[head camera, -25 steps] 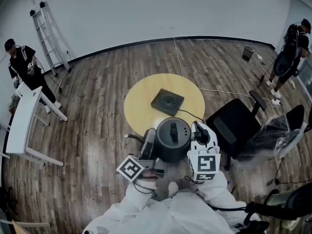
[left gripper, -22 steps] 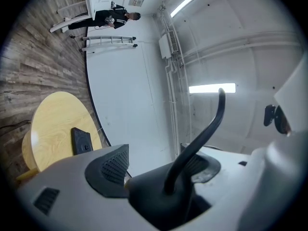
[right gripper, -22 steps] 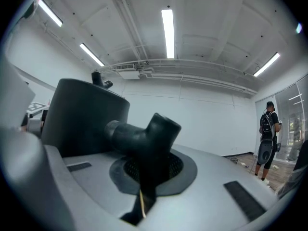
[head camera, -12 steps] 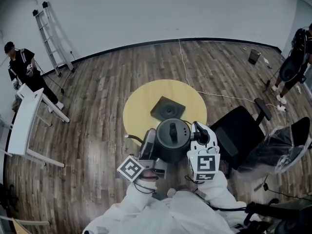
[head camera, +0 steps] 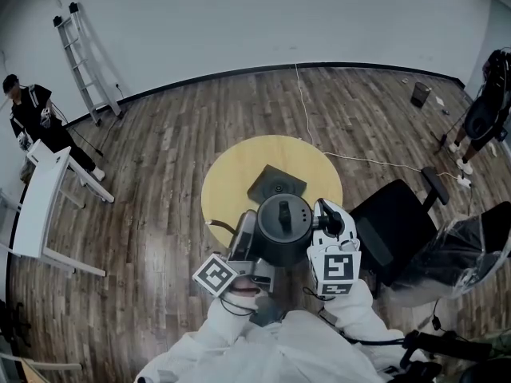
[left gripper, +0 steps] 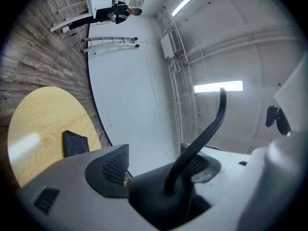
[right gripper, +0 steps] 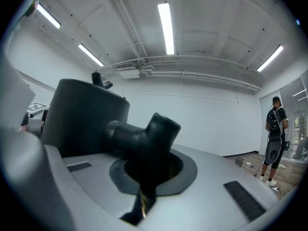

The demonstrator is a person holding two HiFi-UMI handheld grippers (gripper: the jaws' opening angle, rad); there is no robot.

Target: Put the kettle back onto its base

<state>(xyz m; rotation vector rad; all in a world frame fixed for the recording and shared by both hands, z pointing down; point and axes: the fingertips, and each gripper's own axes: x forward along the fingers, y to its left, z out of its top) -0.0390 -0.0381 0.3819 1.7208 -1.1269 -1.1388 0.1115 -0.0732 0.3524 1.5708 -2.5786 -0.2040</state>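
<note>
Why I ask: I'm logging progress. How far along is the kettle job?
Done: kettle lifted, both the left hand-held gripper and right hand-held gripper shut on it. In hand: it hangs short of the base, which sits bare on the yellow table. Left: set it down, release.

kettle (head camera: 283, 230): dark, matt, smooth. base (head camera: 276, 186): dark matt plastic. tabletop (head camera: 231, 175): pale wood grain, smooth, faint sheen. floor (head camera: 160, 142): grey-brown wood planks, streaked. jaws: pale smooth plastic, dark ribbed pads (left gripper: 113, 165).
</note>
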